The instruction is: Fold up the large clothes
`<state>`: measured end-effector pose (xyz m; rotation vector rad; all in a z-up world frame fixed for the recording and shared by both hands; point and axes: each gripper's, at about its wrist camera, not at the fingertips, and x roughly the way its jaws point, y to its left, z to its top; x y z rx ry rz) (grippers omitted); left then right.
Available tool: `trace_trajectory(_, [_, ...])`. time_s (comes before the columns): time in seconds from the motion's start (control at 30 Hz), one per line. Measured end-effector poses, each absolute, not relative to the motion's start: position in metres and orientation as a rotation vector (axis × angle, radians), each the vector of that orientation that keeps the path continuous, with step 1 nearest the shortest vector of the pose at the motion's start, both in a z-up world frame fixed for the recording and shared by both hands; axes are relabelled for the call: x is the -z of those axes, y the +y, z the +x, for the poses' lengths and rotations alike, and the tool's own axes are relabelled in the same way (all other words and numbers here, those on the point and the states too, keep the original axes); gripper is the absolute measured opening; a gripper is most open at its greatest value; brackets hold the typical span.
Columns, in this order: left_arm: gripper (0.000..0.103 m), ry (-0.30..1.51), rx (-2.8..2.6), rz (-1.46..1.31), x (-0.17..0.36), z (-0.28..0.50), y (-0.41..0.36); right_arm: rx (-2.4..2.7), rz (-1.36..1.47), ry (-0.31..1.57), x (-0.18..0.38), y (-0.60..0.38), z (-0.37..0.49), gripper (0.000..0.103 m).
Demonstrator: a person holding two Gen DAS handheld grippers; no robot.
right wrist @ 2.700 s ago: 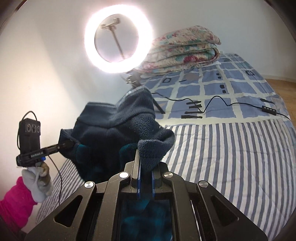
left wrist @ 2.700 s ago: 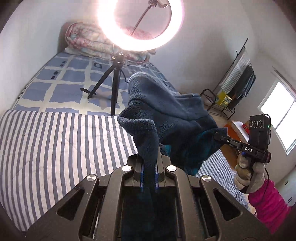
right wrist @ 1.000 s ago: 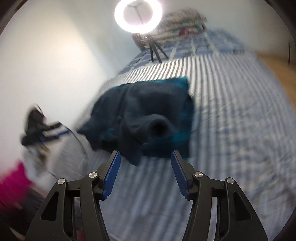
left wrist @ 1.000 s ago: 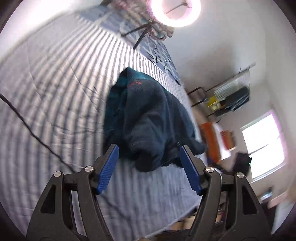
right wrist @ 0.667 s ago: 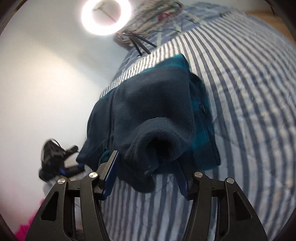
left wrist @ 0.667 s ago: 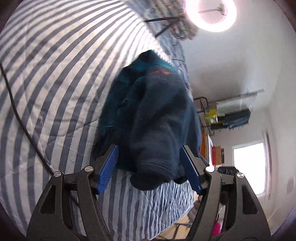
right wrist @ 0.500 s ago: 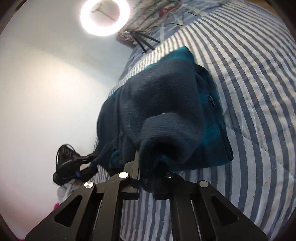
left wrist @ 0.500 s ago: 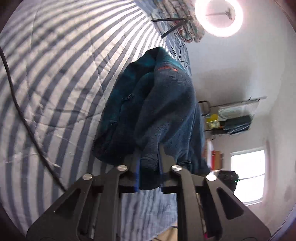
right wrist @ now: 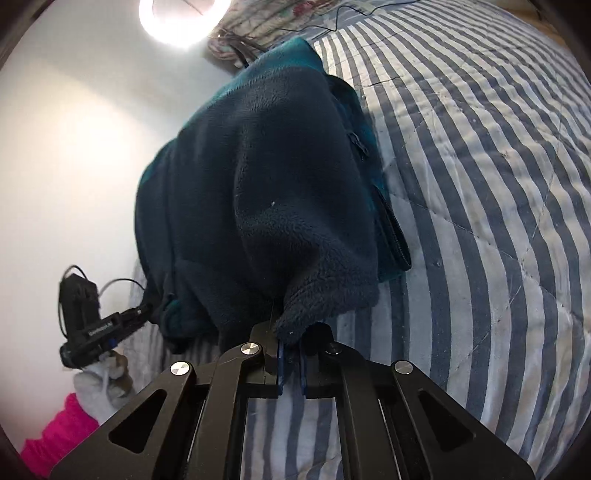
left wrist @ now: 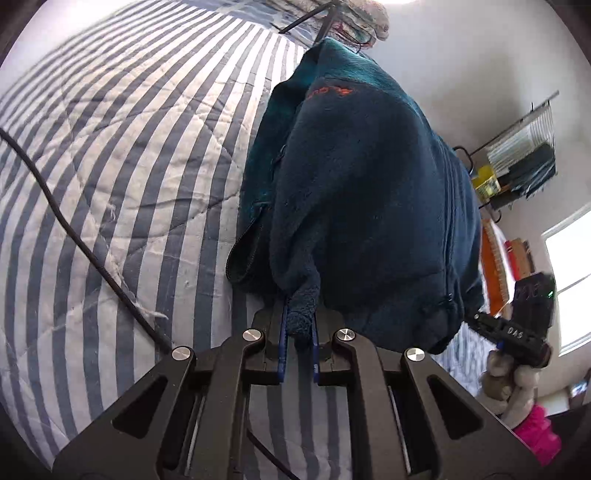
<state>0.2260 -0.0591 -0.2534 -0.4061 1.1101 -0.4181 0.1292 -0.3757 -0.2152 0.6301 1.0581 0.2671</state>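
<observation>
Presently noted, both wrist views:
Garment: dark teal fleece jacket (left wrist: 362, 192), bunched in a heap on the striped bedspread (left wrist: 122, 155); orange lettering visible near its far end, zipper edge showing along the side that faces the open bed.
Left gripper (left wrist: 297, 334): clamped together on a fleece cuff or hem at the near edge of the heap; blue pads pressed against the fabric on both sides.
Right gripper (right wrist: 290, 345): likewise closed on a thick fold of the jacket (right wrist: 258, 192) at its near edge; fabric drapes over the fingertips and hides them in part.
Bedspread: blue and white stripes, quilted, lightly wrinkled (right wrist: 480, 184).
Cable: black cable (left wrist: 74, 229) crossing the stripes to the left of the jacket, running under the left gripper.
Background: ring light (right wrist: 181, 18) glowing at the far end of the bed, folded floral quilt (right wrist: 266, 22) just beside it; clothes rack (left wrist: 524, 162) by the wall, window (left wrist: 569, 280) bright at right.
</observation>
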Motion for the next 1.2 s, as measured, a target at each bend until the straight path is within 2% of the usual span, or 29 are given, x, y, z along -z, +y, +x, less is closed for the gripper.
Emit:
trace_trajectory(0.17, [0.013,1.125,0.425,-0.385,0.229,0.226,-0.057,-0.278,0.596,1.088,0.191,-0.373,0.129,0.009])
trace_trajectory(0.33, [0.014,1.086,0.445,-0.361,0.185,0.220,-0.035,-0.310,0.443,1.137,0.150,-0.380,0.105,0.009])
trace_trajectory(0.57, [0.014,0.935,0.439,-0.260,0.115,0.241,-0.056,-0.327,0.240,0.976,0.078,-0.376,0.115,0.009])
trace_trajectory(0.63, [0.019,0.903,0.432,-0.262,0.107,0.255,-0.065,-0.306,0.186,0.910,0.070,-0.367,0.139,0.009])
trace_trajectory(0.67, [0.027,0.888,0.436,-0.256,0.102,0.264,-0.073,-0.307,0.185,0.885,0.070,-0.364,0.152,0.009])
trace_trajectory(0.73, [0.033,0.868,0.420,-0.231,0.099,0.283,-0.088,-0.317,0.187,0.859,0.071,-0.356,0.178,0.009])
trace_trajectory(0.93, [0.033,0.921,0.426,-0.189,0.123,0.333,-0.130,-0.283,0.151,0.881,0.097,-0.327,0.244,0.009])
trace_trajectory(1.2, [0.034,0.980,0.376,-0.096,0.184,0.362,-0.146,-0.258,0.096,0.972,0.141,-0.319,0.269,0.009])
